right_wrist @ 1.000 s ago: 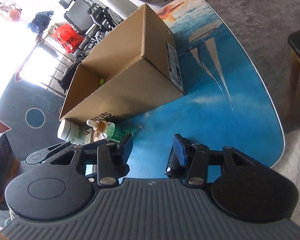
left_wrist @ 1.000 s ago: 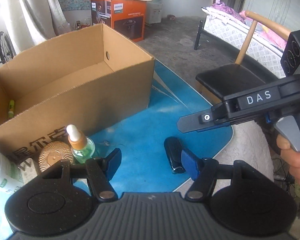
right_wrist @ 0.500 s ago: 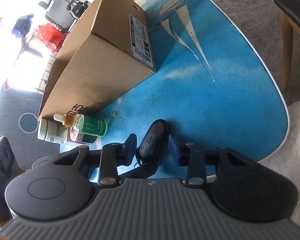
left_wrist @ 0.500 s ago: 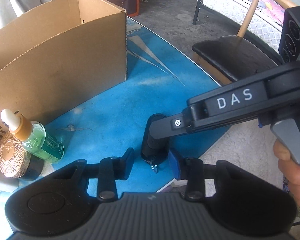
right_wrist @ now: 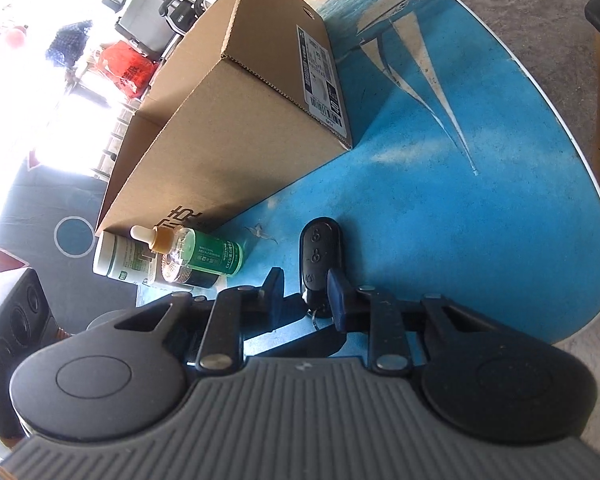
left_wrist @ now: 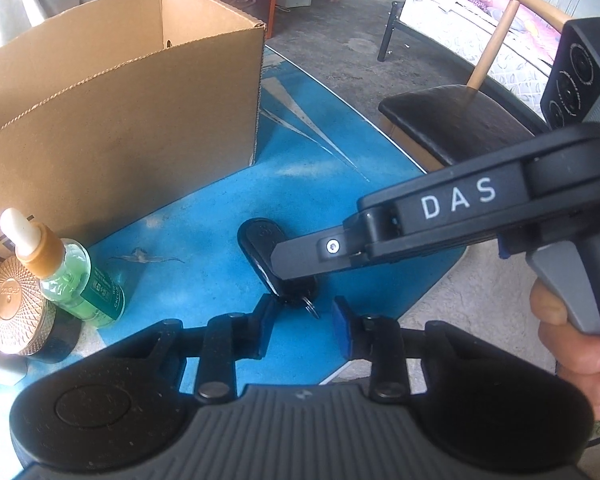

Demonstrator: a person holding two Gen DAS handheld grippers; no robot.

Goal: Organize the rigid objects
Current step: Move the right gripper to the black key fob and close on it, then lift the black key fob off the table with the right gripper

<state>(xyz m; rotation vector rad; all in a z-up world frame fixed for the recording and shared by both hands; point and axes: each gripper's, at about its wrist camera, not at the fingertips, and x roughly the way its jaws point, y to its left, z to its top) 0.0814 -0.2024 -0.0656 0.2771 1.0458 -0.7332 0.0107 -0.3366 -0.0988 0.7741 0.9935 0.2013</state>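
While my right gripper (right_wrist: 305, 294) sits low over the blue table (right_wrist: 480, 216), its fingers straddle the near end of the black key fob (right_wrist: 320, 256). The right pad touches the fob's side, the left pad (right_wrist: 275, 292) stands clear with a gap, so the jaws are parted and not clamped. Fob lies flat, buttons up, key ring at the near end, near the table's front edge and well apart from the cardboard box (right_wrist: 228, 128).

From the left wrist camera, my left gripper (left_wrist: 302, 330) hangs just short of the same fob (left_wrist: 260, 248), jaws apart, nothing between them (the ring end of the fob is right at the left fingertip). The right gripper (left_wrist: 296, 276) crosses that view from the right, one finger lying over the fob, my right hand (left_wrist: 576, 336) on the grey trigger.

Left of the fob: green dropper bottle (left_wrist: 80, 280), upright, touching a copper-lidded jar (left_wrist: 14, 312); both stand close to the box wall (left_wrist: 120, 140). A white bottle (right_wrist: 120, 258) lies behind them in the right view. Box top is open.
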